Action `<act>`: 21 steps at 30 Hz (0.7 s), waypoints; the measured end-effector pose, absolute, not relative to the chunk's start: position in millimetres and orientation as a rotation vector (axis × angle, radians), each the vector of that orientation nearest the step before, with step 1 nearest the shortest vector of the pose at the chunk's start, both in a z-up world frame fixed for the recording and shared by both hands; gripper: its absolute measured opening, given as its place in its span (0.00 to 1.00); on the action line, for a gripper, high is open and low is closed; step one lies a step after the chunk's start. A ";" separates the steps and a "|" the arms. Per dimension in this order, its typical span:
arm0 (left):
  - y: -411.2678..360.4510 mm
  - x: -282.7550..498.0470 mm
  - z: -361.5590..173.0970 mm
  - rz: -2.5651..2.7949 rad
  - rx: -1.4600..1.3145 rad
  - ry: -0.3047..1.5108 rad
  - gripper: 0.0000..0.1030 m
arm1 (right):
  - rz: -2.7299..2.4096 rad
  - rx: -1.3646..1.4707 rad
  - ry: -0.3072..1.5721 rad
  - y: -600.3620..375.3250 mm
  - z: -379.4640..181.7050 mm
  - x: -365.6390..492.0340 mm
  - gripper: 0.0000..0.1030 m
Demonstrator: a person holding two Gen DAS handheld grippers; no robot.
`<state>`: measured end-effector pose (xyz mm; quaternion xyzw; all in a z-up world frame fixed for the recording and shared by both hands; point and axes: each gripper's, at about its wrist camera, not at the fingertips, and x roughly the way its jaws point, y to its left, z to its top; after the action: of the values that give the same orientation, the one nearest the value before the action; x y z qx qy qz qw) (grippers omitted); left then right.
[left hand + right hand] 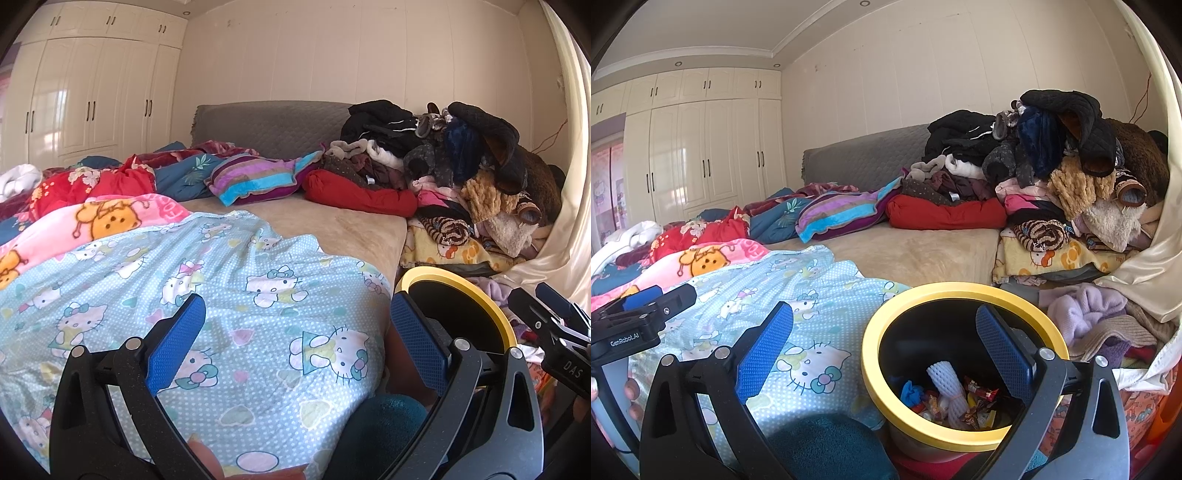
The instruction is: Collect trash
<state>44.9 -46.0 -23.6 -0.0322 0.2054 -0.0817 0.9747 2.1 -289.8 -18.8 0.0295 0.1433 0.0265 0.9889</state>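
My right gripper (884, 345), fingers wide and empty, frames the bin (960, 435) at lower right; my left gripper (297, 339) gapes over the blanket (236, 295).

L tongs (297, 341) spread, empty, over blue blanket (221, 295); bin (491, 302) beside.

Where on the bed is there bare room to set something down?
One free patch: the tan mattress, bordered by the blue cat-print blanket in front, the striped pillow and red cushion behind. To its right, the clothes pile is crowded, and so is the bedding on the left.
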 end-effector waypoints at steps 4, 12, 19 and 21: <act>-45.3 45.1 -24.1 -0.164 -0.064 0.416 0.89 | 0.054 0.059 0.287 -289.9 -18.7 2.2 0.94; -46.5 44.1 -24.6 -0.160 -0.059 0.418 0.89 | 0.060 0.056 0.288 -288.4 -19.6 3.0 0.94; -29.2 48.1 -35.1 -0.127 -0.090 0.459 0.89 | 0.113 0.052 0.281 -272.6 -13.2 10.6 0.94; -14.7 49.9 -36.5 -0.073 -0.112 0.482 0.89 | 0.143 0.049 0.274 -258.3 -7.9 16.7 0.94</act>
<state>49.9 -14.7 -36.5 -0.0555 0.2386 -0.0363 0.9689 16.7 -258.3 -7.9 0.0243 0.1366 0.0715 0.9877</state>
